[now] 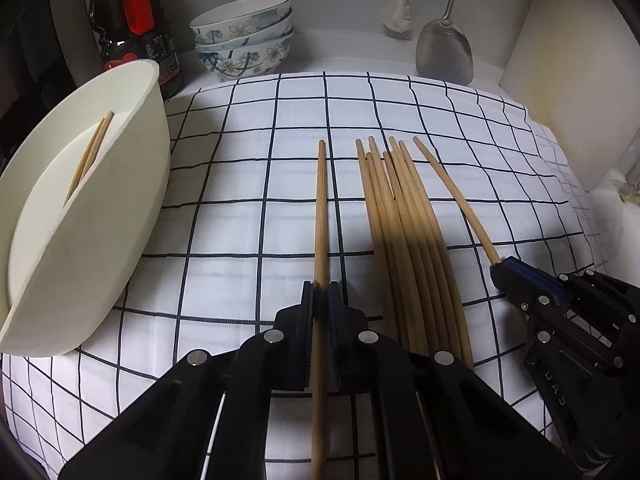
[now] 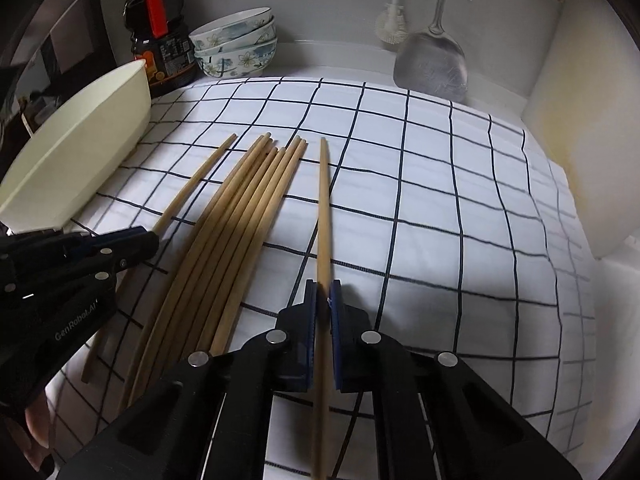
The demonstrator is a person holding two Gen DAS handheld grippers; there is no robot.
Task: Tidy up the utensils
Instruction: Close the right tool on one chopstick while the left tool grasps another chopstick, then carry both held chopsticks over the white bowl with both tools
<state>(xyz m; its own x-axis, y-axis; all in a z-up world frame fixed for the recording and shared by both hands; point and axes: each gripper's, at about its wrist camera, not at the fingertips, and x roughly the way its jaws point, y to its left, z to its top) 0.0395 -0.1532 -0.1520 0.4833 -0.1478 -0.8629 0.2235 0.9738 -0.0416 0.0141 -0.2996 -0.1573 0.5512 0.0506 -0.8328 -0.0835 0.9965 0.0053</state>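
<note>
Each claw is clamped on one chopstick: left claw, right claw. Lift both level, probably toward the tub left of them.

spatula blurred, handle cut off.

Both grippers matte black plastic, angular linkage arms with round silver pins just behind the jaws. Left gripper: black jaw blocks, dark pads inside. Right gripper: blue ribbed pads lining inner jaw faces. White "GenRobot.AI" lettering on left gripper's side body, well back from jaws. Thin white lines run along arms.
</note>
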